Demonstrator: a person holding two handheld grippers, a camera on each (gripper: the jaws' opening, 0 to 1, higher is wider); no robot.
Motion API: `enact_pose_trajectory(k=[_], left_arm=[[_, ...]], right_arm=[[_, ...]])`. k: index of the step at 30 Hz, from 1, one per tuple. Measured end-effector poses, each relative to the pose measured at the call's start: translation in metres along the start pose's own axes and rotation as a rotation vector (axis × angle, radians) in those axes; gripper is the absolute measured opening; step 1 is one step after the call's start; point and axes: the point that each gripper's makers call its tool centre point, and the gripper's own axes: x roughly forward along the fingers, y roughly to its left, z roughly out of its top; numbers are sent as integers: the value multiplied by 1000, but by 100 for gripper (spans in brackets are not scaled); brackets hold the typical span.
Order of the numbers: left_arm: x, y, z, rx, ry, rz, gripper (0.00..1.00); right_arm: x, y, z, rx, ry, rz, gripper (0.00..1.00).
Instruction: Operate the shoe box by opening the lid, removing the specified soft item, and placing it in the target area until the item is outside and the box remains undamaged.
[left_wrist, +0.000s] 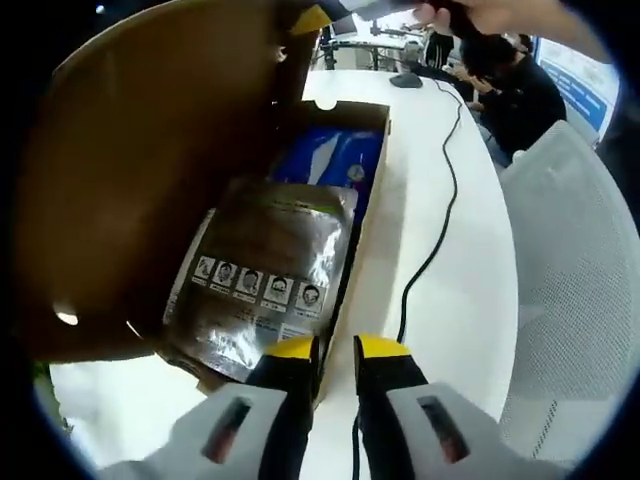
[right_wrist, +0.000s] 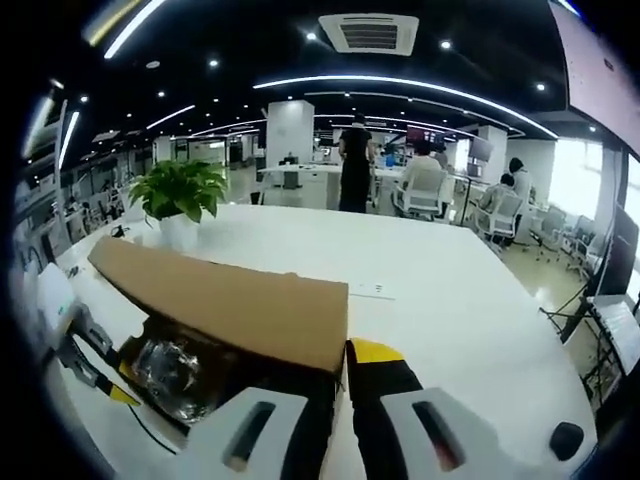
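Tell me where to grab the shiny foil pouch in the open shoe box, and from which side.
Grip the foil pouch by its near bottom edge, likely easiest from the open end by the left gripper. It lies flat on the blue item, tilted up towards the fingers, so that thin rim can slide between them. The raised lid blocks the far side, and the box wall the other.

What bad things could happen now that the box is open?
The right gripper seems to be holding up the cardboard lid. If it pulls too hard, the lid might bend or tear. The left gripper sits at the box's near wall, so it could crush that edge reaching in. The shiny bag looks slippery and might slide out of the jaws. A black cable lies close beside the box and could snag.
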Motion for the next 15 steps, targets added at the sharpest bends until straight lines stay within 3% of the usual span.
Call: enact_pose_trajectory(k=[4,5,10,15], left_arm=[[2,-6,-3,141,-2,-47,13],[3,-6,-4,161,6,-34,12],[7,-7,-6,191,71,-64,12],[18,-11,-10,206,76,-79,12]], right_arm=[[0,0,0,3,2,-2,0],[0,0,1,3,3,-1,0],[0,0,1,-7,9,-6,0],[0,0,1,-15,13,-9,0]])
